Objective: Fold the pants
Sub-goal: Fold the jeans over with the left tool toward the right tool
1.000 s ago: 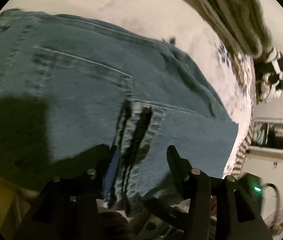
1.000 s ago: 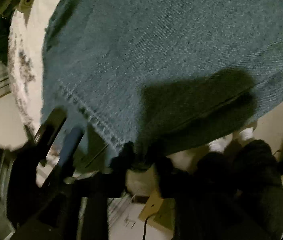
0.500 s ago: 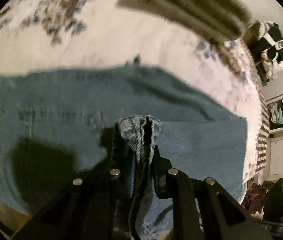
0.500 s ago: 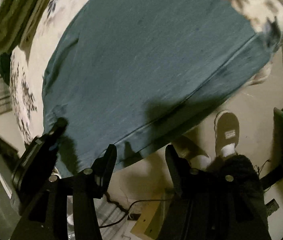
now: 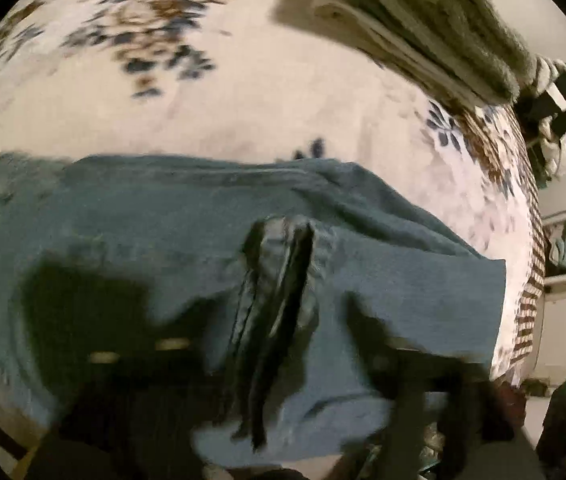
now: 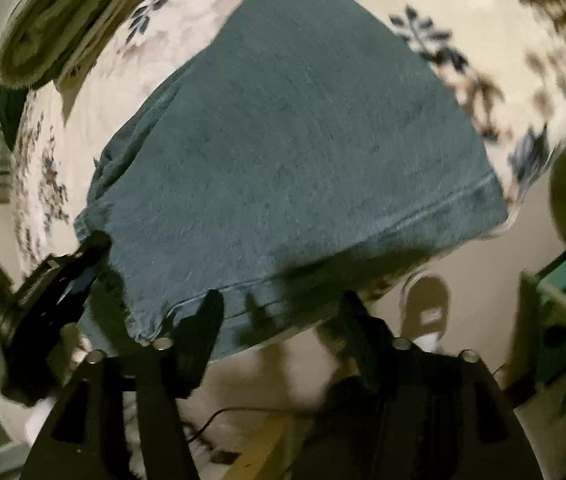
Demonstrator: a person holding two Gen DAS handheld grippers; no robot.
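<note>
A bed with a cream, flower-printed cover (image 5: 267, 92) fills most of the room in front of me, and the blue denim pants (image 6: 303, 152) lie folded flat across its near edge, one hem running along the side of the mattress. A bundled olive blanket (image 5: 435, 12) sits further back on the bed, well apart from the pants. The right gripper (image 6: 279, 320) hangs just off the bed edge with its fingers spread wide, holding nothing. The left gripper (image 5: 283, 320) is blurred; a bunched ridge of denim stands up between its fingers, but I cannot tell whether it is pinched or released
</note>
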